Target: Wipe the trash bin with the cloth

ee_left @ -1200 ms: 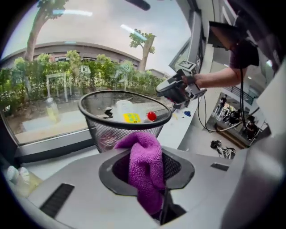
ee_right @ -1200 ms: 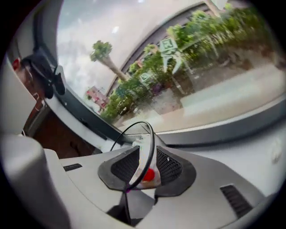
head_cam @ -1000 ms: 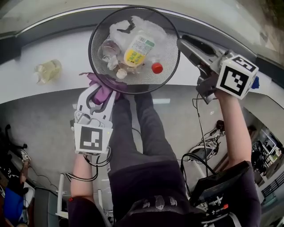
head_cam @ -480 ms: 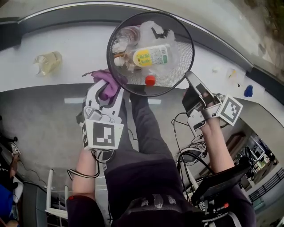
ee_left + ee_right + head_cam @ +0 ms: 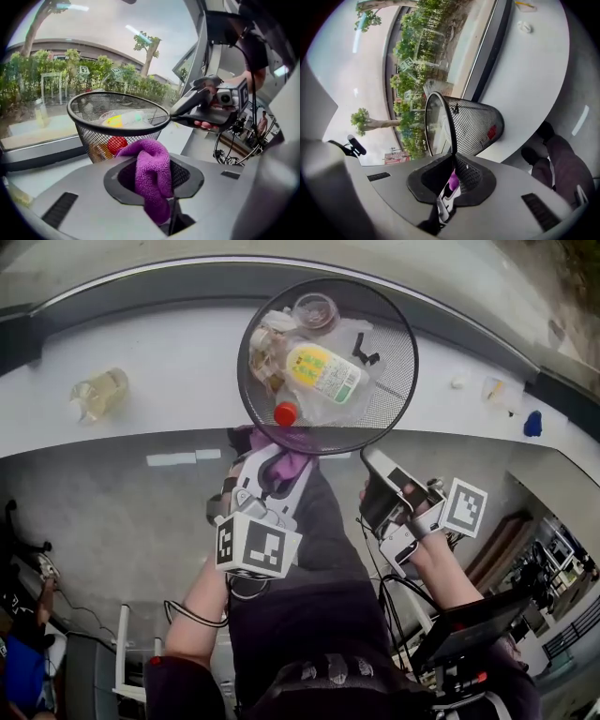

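Purple fluffy cloth (image 5: 149, 168) is clenched between the jaws of the left hand-held gripper (image 5: 270, 454), bunched up against the near wall of the round black wire-mesh trash bin (image 5: 392, 395) just ahead of it. To its right, the right hand-held gripper (image 5: 373, 460) pinches the bin's rim. The bin stands on the white tabletop (image 5: 169, 381) beyond both, with a yellow-labelled plastic bottle (image 5: 323, 371) inside.

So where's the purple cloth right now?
The cloth is clamped in the left gripper, left of centre in the head view, against the bin's near wall.
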`<state>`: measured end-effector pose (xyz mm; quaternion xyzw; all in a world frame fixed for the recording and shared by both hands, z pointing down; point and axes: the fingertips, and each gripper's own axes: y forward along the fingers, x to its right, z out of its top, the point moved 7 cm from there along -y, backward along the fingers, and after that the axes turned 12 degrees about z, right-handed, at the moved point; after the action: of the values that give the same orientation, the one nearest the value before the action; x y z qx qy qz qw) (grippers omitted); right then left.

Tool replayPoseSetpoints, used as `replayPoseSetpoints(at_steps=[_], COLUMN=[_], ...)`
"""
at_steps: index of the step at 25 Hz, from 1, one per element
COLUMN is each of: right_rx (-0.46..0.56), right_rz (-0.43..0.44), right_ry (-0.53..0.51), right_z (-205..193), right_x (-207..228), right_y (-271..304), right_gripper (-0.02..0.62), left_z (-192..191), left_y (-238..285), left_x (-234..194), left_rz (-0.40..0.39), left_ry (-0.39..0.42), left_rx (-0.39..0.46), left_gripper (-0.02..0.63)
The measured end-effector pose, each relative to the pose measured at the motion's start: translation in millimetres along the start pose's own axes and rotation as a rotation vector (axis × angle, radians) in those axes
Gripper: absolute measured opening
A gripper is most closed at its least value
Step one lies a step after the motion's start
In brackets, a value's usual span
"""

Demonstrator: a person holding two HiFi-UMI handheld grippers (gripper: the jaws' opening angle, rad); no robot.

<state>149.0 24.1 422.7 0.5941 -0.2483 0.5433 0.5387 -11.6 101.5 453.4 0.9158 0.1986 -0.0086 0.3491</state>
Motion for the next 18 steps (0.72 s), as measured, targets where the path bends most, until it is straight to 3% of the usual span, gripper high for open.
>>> replayPoseSetpoints(at_steps=[3, 7, 9, 12, 14, 16, 18], right_rx=[-0.017, -0.044, -0.062, -0.066, -0.065, -0.048, -0.014], right_rz=[-0.012, -0.037, -0.048, -0.077, -0.1, -0.117, -0.131], right_ry=[-0.035, -0.127, -0.194, -0.308, -0.386, -0.452, -0.497], right_z=[1.5, 9.0, 13.2, 21.5, 28.6, 36.4, 44.8], right_x=[1.3, -0.9, -3.8, -8.2, -11.8, -17.4, -24.2], right_y=[-3.3, -6.2, -7.0, -10.5, -16.3, -29.7, -46.9], right_gripper=[0.023, 0.023, 0.023, 0.025, 0.039, 0.049, 0.059], left_z=[-16.3, -53.2, -54.6, -47.2, -50.1, -60.5, -74.1], left_y=[-3.2, -14.6, -12.2, 6.9, 24.3, 38.7, 43.1], left_x=[-19.8, -94.0, -129.3, -161.4, -176.8, -184.9, -188.1], left_rz=[0.043, 0.264, 0.348, 0.384, 0.387, 0.359, 0.343], left_ry=[0.045, 0.074, 0.103, 0.156, 0.159, 0.117, 0.065], left_rx=[-0.048, -0.149, -0.157, -0.147, -0.177, -0.246, -0.316], left_gripper=[0.106, 0.106, 0.106, 0.107, 0.161, 0.316, 0.387])
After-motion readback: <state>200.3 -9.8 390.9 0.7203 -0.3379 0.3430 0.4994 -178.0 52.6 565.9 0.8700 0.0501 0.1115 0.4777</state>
